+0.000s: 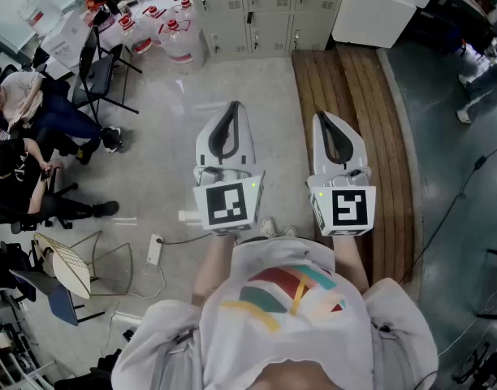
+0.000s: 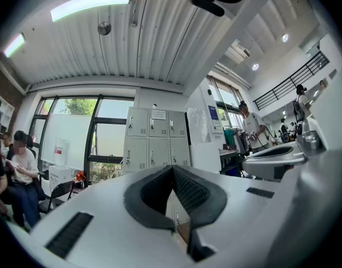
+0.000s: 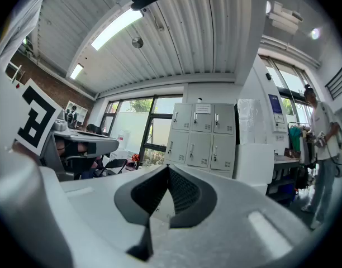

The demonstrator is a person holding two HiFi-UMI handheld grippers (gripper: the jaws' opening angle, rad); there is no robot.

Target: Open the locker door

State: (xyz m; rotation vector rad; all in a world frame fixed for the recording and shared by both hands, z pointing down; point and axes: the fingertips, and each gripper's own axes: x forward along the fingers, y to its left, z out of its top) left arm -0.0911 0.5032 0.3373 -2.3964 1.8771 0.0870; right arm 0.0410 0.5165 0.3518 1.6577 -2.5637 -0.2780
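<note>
Left tool [image 1: 232, 108], right tool [image 1: 324, 119]: white two-jaw, jaws pressed together, nothing held, both well apart from target. Target: pale grey sheet-metal locker bank [image 3: 202, 141] on floor at far wall, doors [image 2: 138, 128] closed. Judged: door light, stiff, hinged; grip small handle [image 2: 130, 121] at door edge. Handle shape, lock, intended door: too small to tell.

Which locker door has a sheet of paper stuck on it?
The middle door of the top row. It alone carries a white sheet near its top edge; none of the others shows one.
</note>
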